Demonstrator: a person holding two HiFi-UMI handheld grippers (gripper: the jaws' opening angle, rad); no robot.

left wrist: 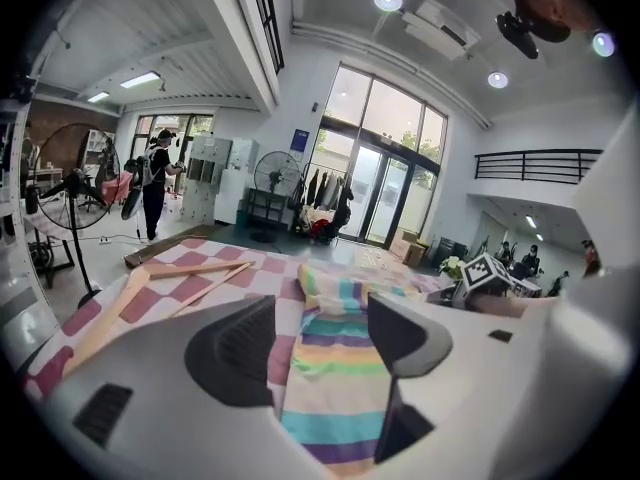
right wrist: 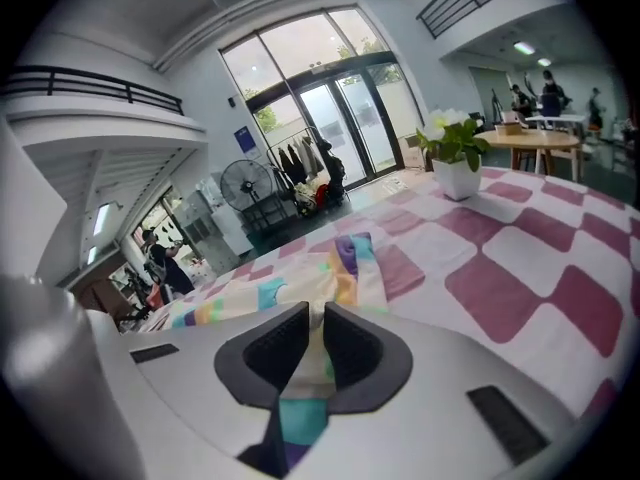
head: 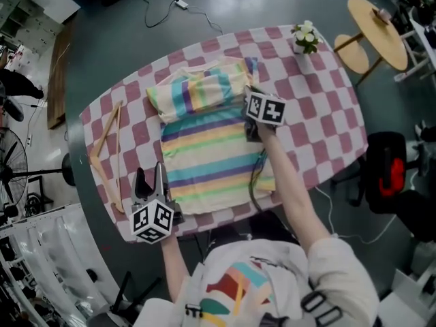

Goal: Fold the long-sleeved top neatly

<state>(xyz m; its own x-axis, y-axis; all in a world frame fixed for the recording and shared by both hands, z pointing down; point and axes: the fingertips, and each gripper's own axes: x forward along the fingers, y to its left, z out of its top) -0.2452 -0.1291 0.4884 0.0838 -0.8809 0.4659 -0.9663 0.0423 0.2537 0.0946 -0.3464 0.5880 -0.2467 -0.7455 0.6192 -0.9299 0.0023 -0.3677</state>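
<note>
Right gripper (right wrist: 312,320): jaws pinched almost together on a fold of the striped long-sleeved top (head: 211,155), at the garment's 2 o'clock edge, just below the shoulder.
Left gripper (head: 150,180): jaws wide apart and holding nothing, just beside the hem corner at 7 o'clock. Striped cloth shows between and beyond the jaws, but neither pad presses on it.
Garment: lies flat at the centre of the checked tablecloth (head: 320,114), hem toward the person and collar at 12 o'clock. One sleeve appears to be laid across the chest near 11 o'clock.
Step in hand: by the look of it, the 3 o'clock side is to be turned in toward the middle, the lengthwise fold that narrows the body.
Doing it well: the pinch at 2 o'clock probably needs a partner lower on the same side. The empty left gripper could pin the hem so that the body does not drag. Lift only enough to clear the cloth, carry the edge parallel to the stripes' ends, and lay it down straight before letting go. A one-point pull risks a slanted crease.
Hanger (head: 105,152): wooden, on the tablecloth at 9 o'clock, well apart from the garment.
Potted plant (head: 305,38): white flowers, at the table's far edge, 1 o'clock.
Stool (head: 378,22): round and wooden, on the floor beyond the table at 2 o'clock.
</note>
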